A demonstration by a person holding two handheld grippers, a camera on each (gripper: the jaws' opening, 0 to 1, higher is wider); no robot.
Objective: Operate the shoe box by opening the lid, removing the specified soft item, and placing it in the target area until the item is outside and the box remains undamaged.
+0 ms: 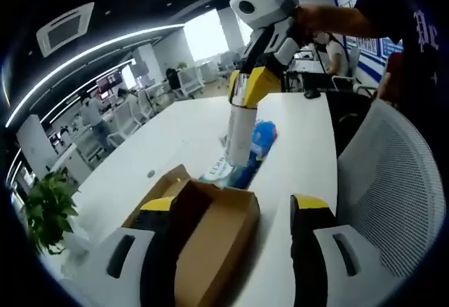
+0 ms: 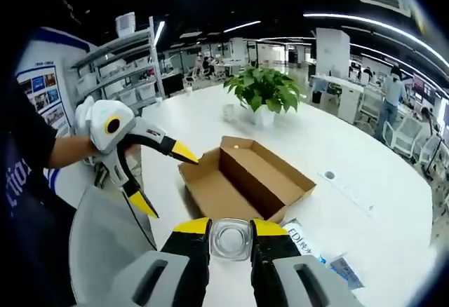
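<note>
Working over the white table (image 2: pixel 365 153), I keep my left gripper (image 2: pixel 151 174), jaws apart, steadying the open shoe box (image 2: pixel 245 177) at centre frame by its left flap, without crushing the cardboard. My right gripper (image 2: pixel 231 240) is clamped on a clear soft bottle (image 1: pixel 240 135), already outside the box and hanging upright at upper centre of the left gripper view. I judge it should be lowered slowly beside the blue packet (image 1: pixel 261 139). Print at lower right of the right gripper view reads roughly "FDI"; other lettering is illegible.
</note>
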